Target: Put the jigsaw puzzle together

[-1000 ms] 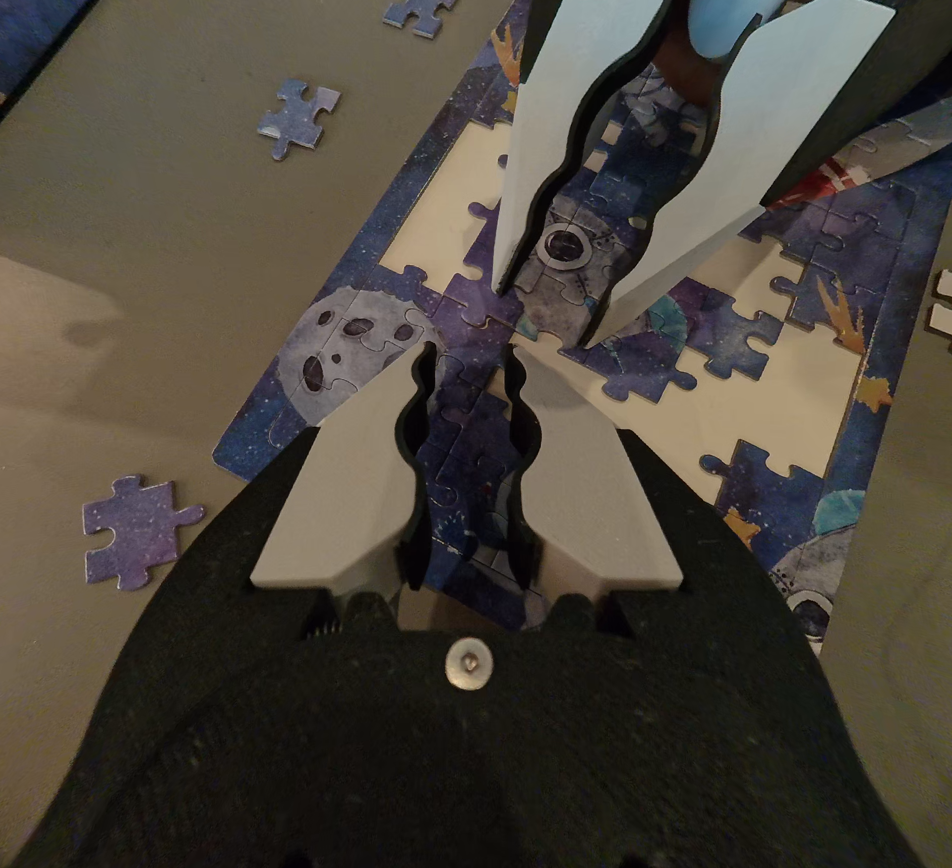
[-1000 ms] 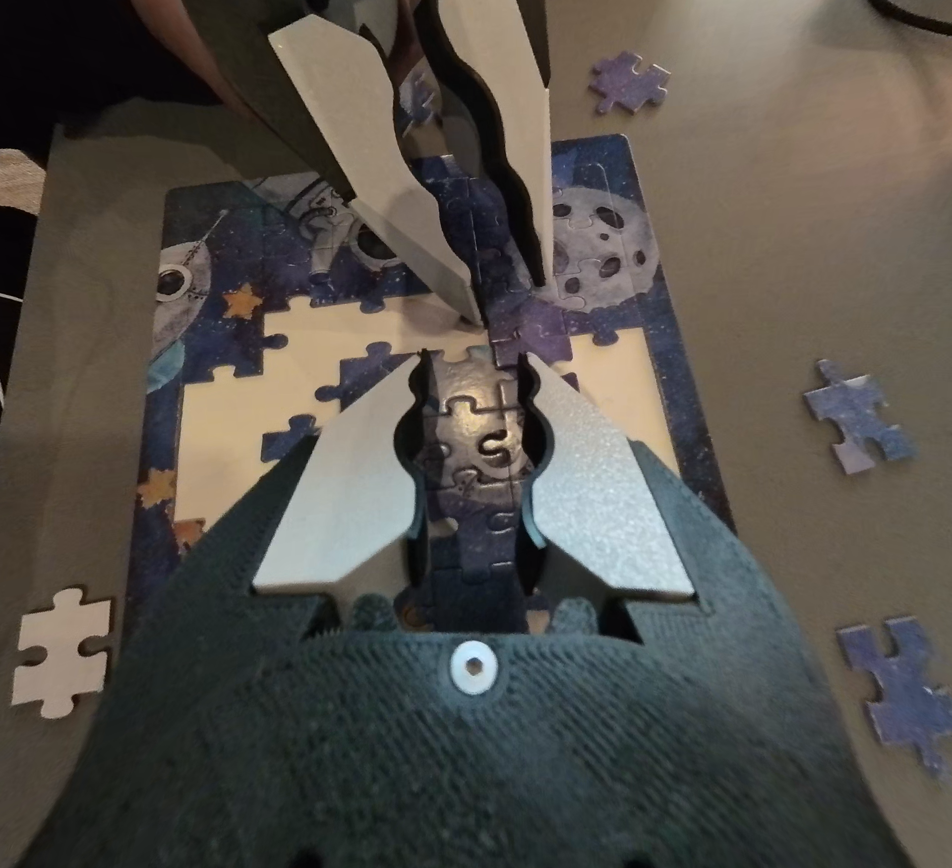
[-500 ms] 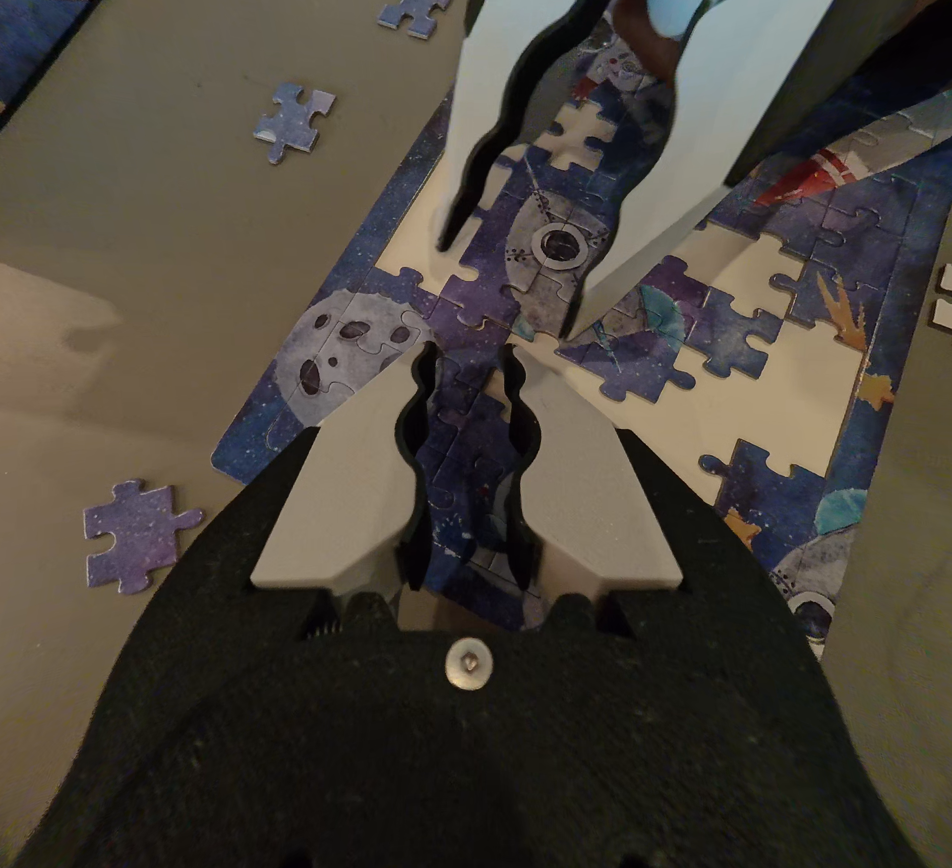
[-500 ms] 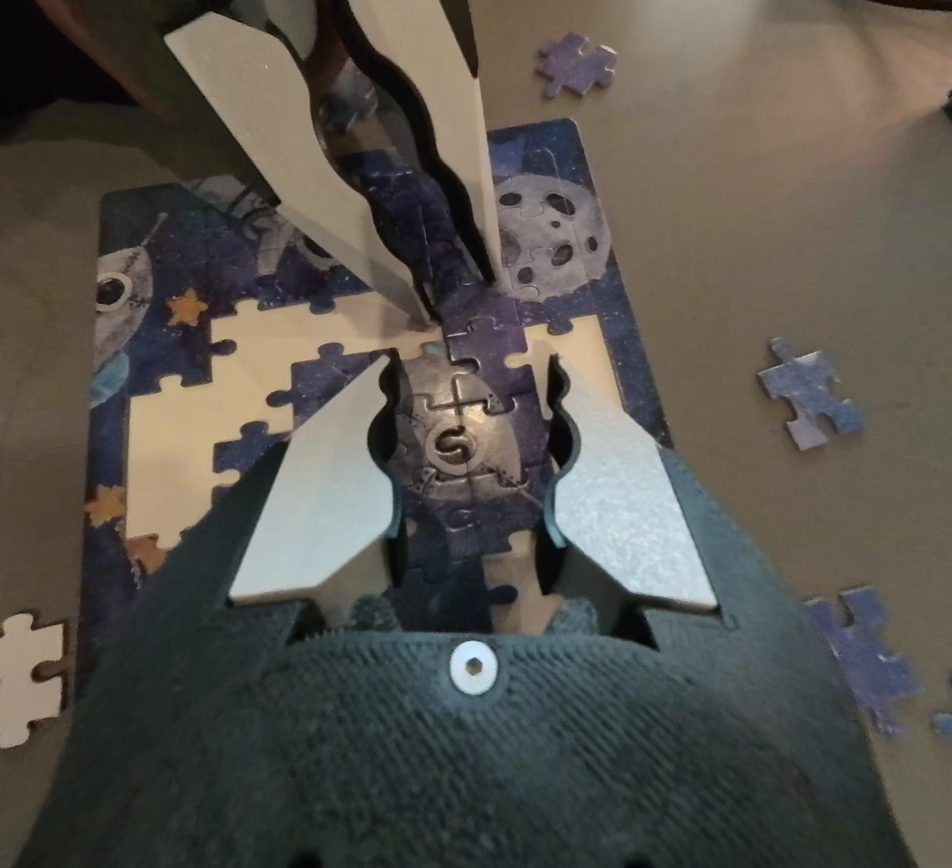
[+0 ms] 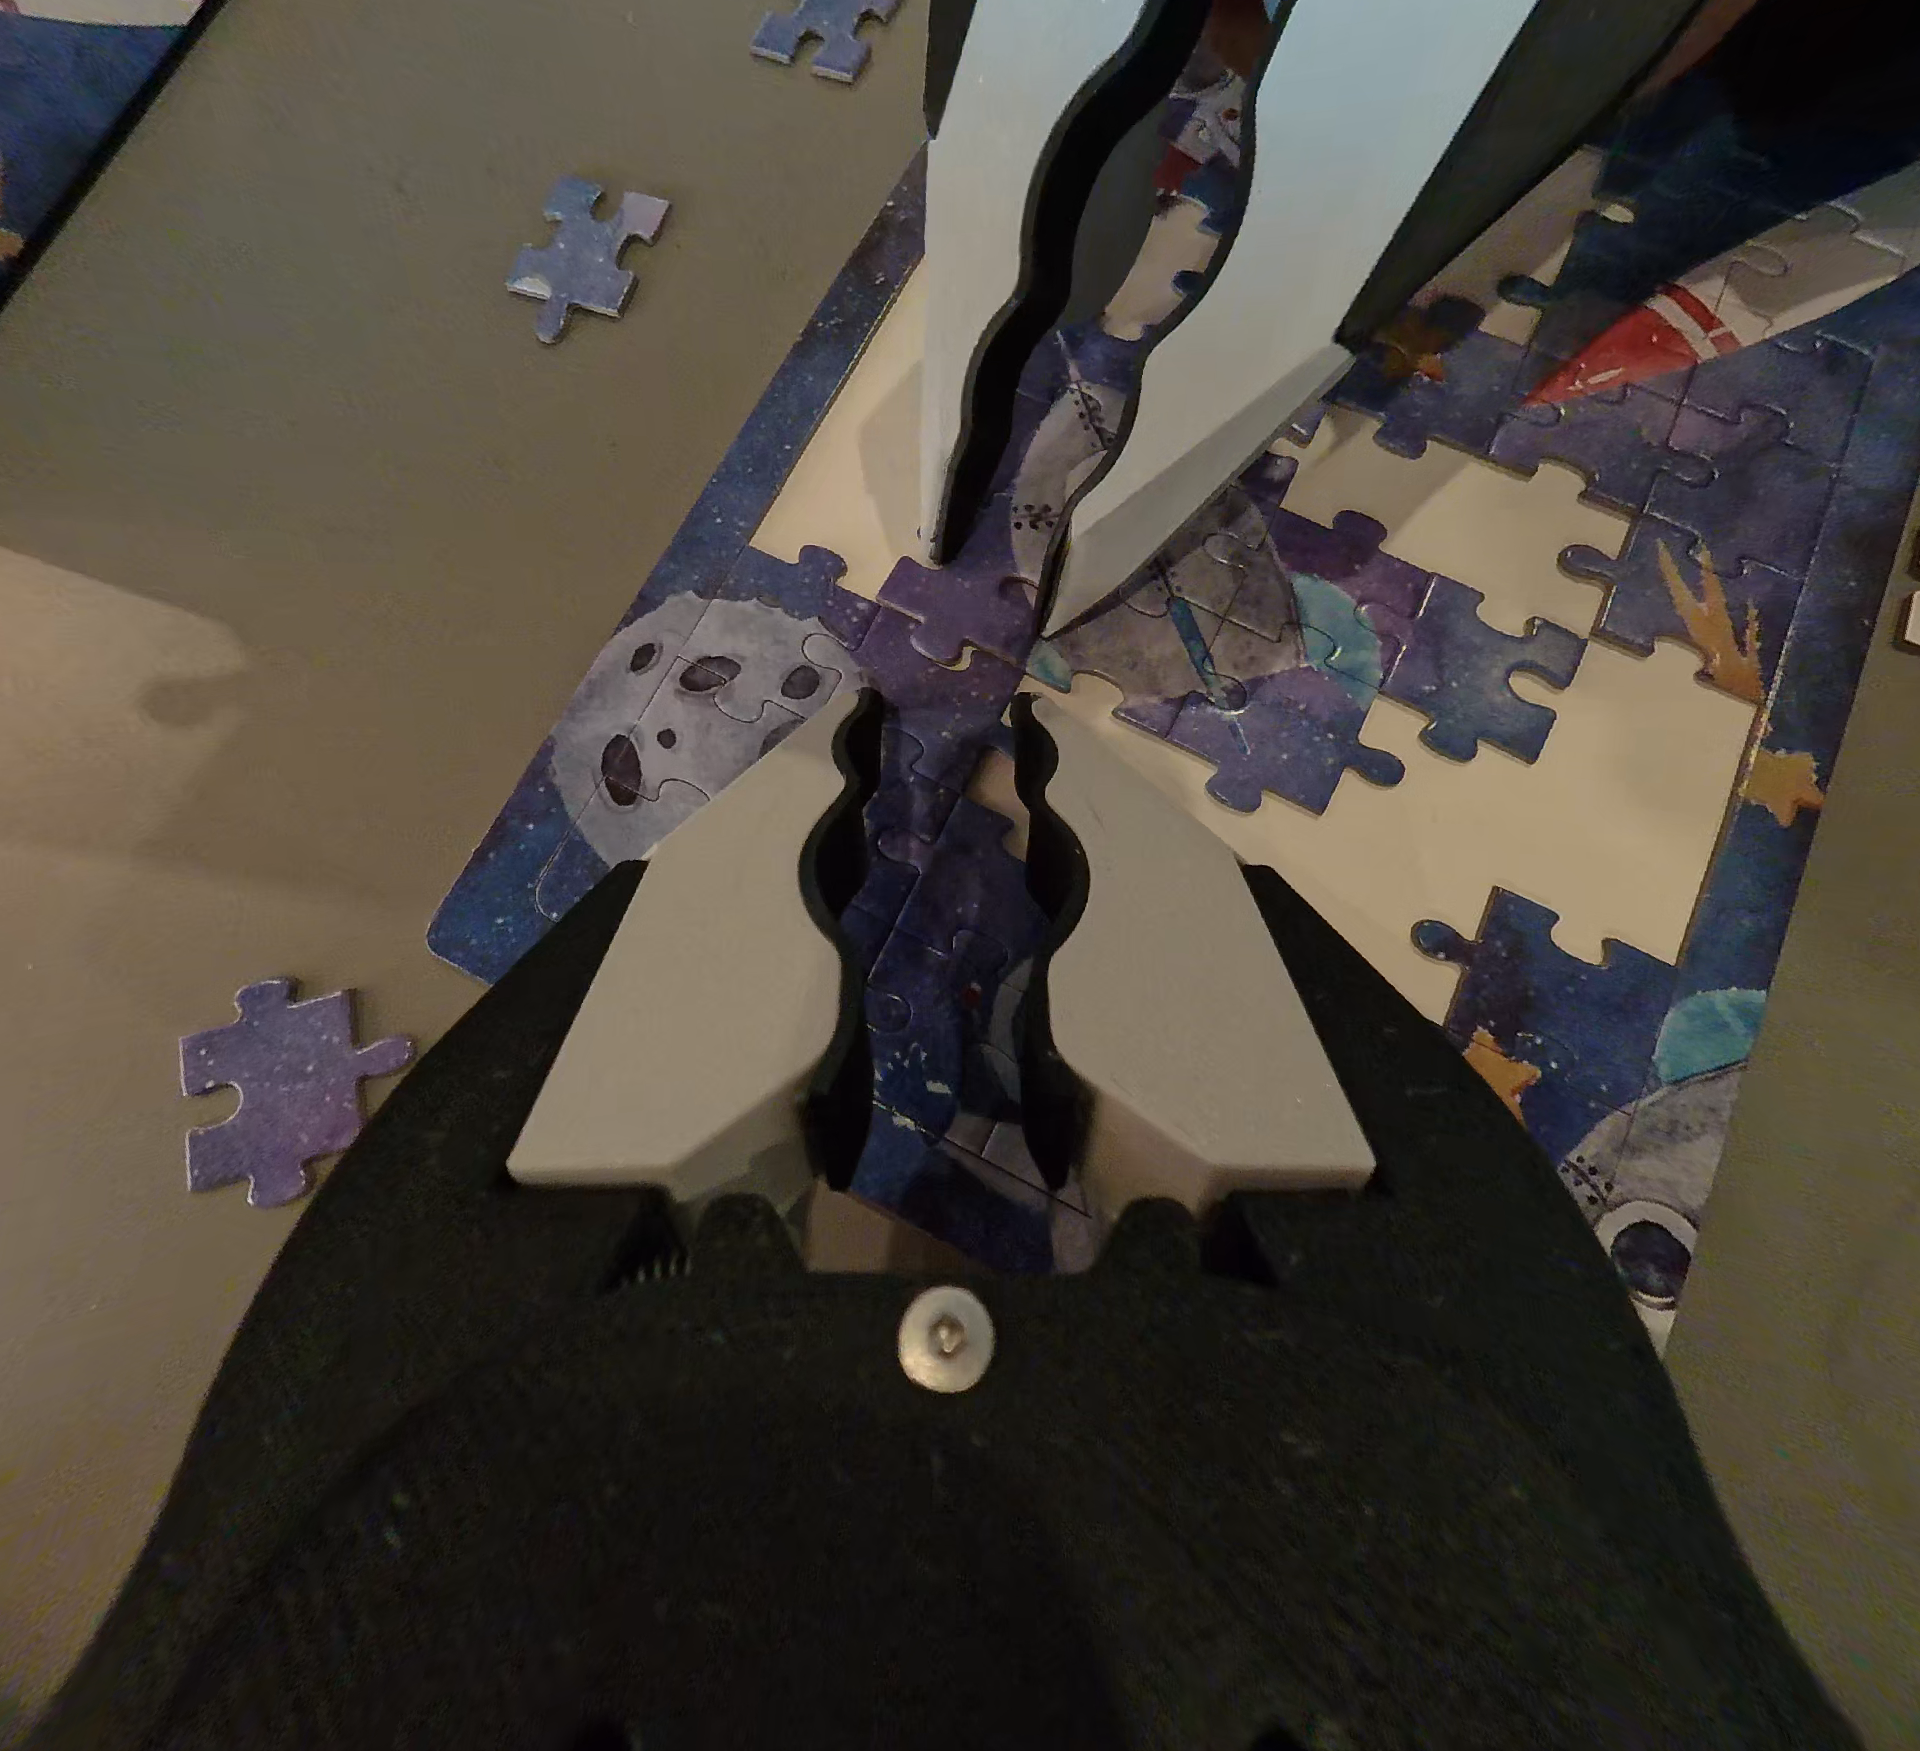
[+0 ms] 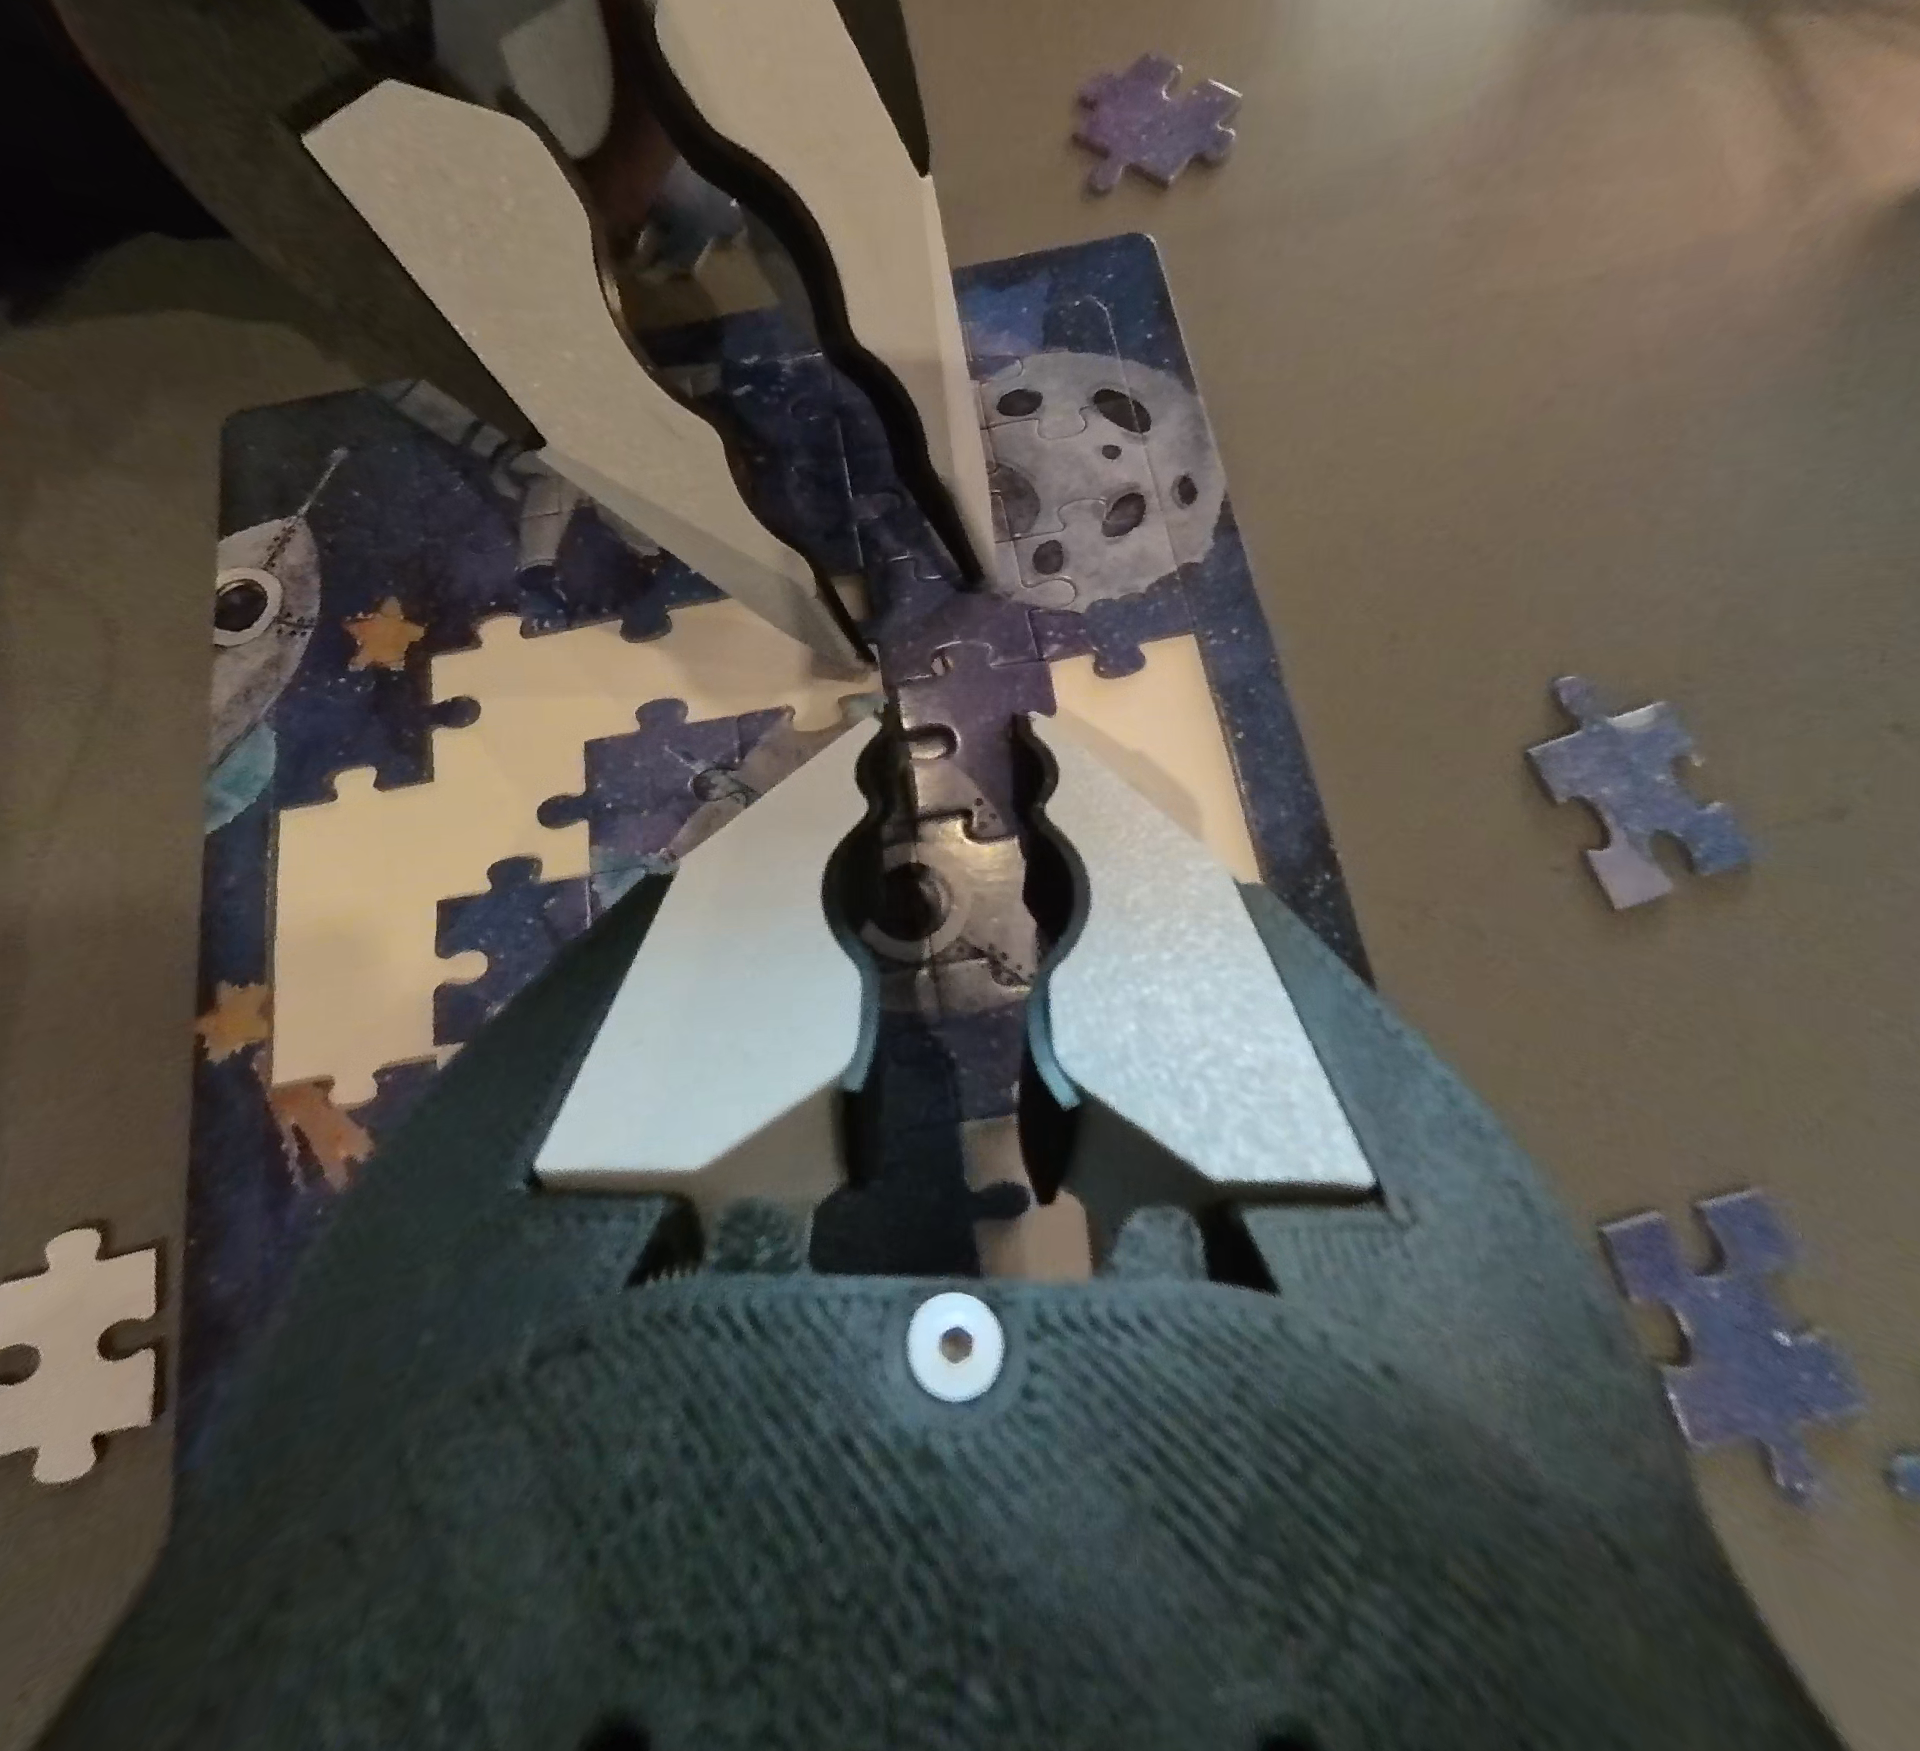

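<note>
1. One jigsaw puzzle (image 5: 1538,662) lies flat on the grey worktop (image 5: 343,558), partly assembled: its border and a grey cratered moon (image 5: 686,725) at one corner are filled in, and cream gaps show in the middle.
2. In the left wrist view four loose blue-purple pieces lie off the puzzle on the worktop: one purple piece (image 5: 275,1083) beside the puzzle's near corner, one (image 5: 582,257) farther up, and two (image 5: 831,8) near the top edge of the view.
3. In the right wrist view three loose blue pieces lie on the worktop off the puzzle's moon-side edge, one of them (image 6: 1642,797) beside that edge, plus one white, face-down piece (image 6: 73,1348) off the opposite side.
4. Two grippers, tips nearly meeting over the puzzle's middle, beside the moon.
5. The left gripper (image 5: 945,714) points forward and down, its fingers a narrow gap apart and clamping nothing; the puzzle surface shows between them.
6. The right gripper (image 6: 956,725) comes from the opposite side, tilted steeply down, tips at the purple pieces (image 6: 966,662) next to the moon. Its fingers are parted by a narrow gap; whether they pinch a piece, I cannot tell.
</note>
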Action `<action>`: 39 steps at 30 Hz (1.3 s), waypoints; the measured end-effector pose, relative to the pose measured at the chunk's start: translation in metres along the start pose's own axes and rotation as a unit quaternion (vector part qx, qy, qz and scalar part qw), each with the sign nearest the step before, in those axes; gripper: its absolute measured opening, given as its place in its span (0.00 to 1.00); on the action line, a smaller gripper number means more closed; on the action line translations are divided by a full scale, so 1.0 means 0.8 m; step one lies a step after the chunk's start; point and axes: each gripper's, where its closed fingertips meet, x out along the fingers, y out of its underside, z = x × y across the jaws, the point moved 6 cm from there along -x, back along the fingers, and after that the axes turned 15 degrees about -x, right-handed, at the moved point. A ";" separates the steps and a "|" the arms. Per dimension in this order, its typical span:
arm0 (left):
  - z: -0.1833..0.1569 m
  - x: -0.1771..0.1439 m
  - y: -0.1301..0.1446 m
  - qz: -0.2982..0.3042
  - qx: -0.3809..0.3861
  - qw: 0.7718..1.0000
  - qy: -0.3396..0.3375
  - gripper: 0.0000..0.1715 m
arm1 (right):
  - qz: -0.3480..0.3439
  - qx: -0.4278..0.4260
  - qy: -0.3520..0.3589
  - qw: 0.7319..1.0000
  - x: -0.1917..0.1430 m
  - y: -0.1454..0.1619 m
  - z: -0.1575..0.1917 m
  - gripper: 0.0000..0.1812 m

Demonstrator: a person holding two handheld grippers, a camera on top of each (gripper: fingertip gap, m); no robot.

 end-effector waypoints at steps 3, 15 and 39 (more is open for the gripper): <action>0.000 0.000 0.000 0.000 0.000 1.000 0.000 0.14 | 0.001 -0.006 0.003 1.000 0.000 -0.001 0.001 0.10; 0.000 0.000 0.000 0.000 0.000 1.000 0.000 0.14 | -0.039 0.004 0.019 0.999 -0.013 -0.009 -0.006 0.10; 0.001 0.000 -0.001 0.000 0.001 1.000 0.001 0.14 | 0.003 0.003 0.011 1.000 0.000 0.000 0.001 0.16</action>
